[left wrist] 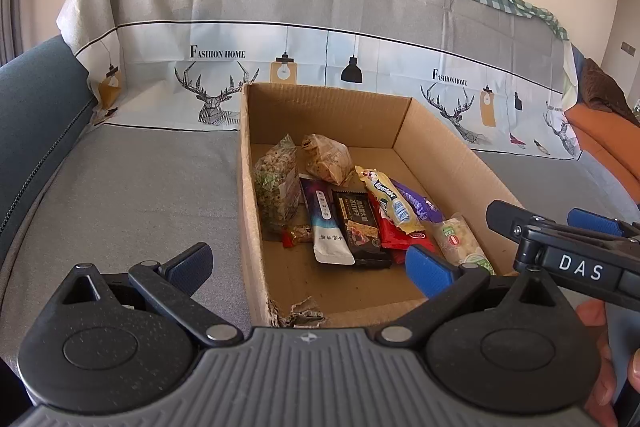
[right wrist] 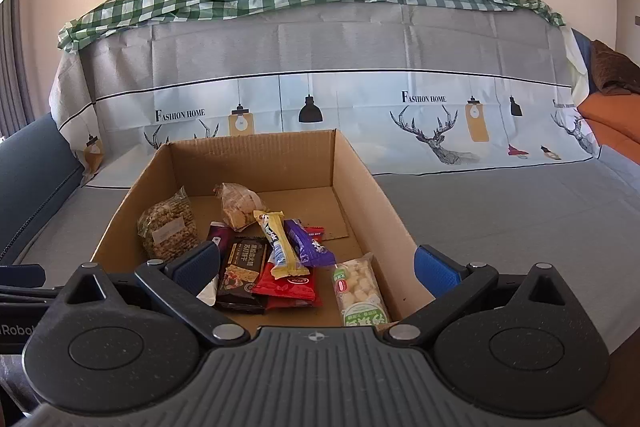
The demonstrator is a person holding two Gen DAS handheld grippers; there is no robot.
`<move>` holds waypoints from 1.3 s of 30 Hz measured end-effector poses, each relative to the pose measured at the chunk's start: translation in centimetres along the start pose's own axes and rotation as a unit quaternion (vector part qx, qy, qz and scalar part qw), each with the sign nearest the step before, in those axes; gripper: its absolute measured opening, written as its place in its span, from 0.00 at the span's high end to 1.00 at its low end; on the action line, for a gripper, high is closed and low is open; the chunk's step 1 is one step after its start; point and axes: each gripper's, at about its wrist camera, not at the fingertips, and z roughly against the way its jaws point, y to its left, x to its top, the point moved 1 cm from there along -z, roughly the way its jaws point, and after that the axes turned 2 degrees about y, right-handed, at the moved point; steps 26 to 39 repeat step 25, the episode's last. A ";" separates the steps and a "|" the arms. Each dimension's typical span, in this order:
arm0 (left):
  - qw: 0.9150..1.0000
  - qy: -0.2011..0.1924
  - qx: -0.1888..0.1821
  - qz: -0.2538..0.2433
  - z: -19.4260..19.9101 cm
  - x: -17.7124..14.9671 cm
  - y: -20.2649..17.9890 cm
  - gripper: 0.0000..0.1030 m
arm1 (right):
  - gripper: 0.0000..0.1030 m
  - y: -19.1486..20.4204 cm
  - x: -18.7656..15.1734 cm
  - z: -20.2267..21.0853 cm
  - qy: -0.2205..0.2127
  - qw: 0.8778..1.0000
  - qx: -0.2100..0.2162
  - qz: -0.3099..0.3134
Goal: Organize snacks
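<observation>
In the cardboard box (right wrist: pixel 360 179) on the sofa, lying heaped near the front: snack packets (right wrist: pixel 280 259), all seemingly gathered already. Hovering wide apart and carrying nothing: left gripper (left wrist: pixel 316 263) and right gripper (right wrist: pixel 320 267), both just before the near wall. Risking, probably, snagging the torn front corner (left wrist: pixel 296 315) or nudging the light box while reaching in.

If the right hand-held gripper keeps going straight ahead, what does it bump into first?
Probably the snacks. The open right hand-held gripper points into the brown cardboard box, and the red snack packet beside the black bar wrapper lies nearest between its fingers, though depth is hard to judge.
</observation>
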 end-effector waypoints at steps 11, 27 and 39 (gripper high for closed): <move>1.000 -0.001 -0.004 0.000 -0.2 0.1 0.0 0.00 | 0.01 -0.1 0.1 0.0 -0.001 1.000 -0.001 -0.001; 1.000 -0.019 -0.012 0.003 0.5 0.1 0.3 0.00 | 0.01 0.1 0.6 1.0 -0.014 1.000 -0.001 -0.003; 1.000 -0.019 -0.012 0.003 0.5 0.1 0.3 0.00 | 0.01 0.1 0.6 1.0 -0.014 1.000 -0.001 -0.003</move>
